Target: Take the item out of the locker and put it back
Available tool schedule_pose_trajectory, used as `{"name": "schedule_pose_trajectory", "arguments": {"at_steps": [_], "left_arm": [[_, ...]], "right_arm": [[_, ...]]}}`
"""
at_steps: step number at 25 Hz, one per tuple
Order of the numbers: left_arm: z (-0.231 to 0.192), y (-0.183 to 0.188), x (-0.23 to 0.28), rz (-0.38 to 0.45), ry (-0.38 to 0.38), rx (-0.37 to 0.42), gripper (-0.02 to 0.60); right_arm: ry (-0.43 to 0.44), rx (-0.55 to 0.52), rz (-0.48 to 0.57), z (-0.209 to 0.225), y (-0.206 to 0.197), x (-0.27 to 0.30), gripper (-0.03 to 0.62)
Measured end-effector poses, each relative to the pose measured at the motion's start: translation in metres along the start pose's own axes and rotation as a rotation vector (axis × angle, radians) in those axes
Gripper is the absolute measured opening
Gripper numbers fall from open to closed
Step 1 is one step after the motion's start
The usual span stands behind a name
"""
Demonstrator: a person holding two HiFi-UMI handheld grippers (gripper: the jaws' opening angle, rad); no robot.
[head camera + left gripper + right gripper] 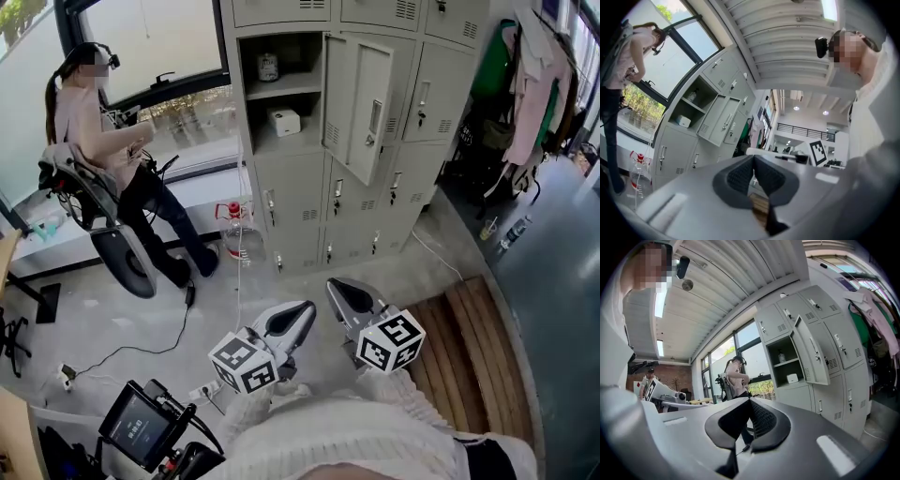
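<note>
White box (284,122) on open locker's (291,183) lower shelf, 12 o'clock, well apart; left gripper (302,311), right gripper (336,285) both closed, empty.

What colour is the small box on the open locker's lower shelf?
White. The small rounded box shows best in the head view.

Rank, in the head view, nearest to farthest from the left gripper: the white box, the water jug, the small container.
1. Water jug, on the floor.
2. White box, lower shelf of the open locker.
3. Small container, upper shelf.
</note>
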State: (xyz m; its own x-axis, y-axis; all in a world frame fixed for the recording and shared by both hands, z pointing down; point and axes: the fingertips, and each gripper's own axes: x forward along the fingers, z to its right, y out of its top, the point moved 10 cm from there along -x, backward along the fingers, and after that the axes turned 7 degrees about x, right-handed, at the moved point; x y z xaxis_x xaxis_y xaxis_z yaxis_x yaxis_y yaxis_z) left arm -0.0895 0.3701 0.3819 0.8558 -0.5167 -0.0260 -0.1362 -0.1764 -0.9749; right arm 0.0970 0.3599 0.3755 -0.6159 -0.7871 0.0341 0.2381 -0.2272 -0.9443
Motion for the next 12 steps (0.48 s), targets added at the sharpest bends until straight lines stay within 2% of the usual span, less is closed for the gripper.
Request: {"name": "schedule_pose_trajectory", "arguments": {"at_steps": [6, 12], "left_arm": [[-0.042, -0.006, 0.023, -0.039, -0.058, -0.066, 0.008], [-0.1, -0.002, 0.05, -0.046, -0.036, -0.065, 0.008]], "right_arm": [[-0.051, 0.062, -0.048, 0.033, -0.001, 0.034, 0.0], [-0.026, 0.061, -0.043, 0.072, 0.009, 0.09, 0.0]]}}
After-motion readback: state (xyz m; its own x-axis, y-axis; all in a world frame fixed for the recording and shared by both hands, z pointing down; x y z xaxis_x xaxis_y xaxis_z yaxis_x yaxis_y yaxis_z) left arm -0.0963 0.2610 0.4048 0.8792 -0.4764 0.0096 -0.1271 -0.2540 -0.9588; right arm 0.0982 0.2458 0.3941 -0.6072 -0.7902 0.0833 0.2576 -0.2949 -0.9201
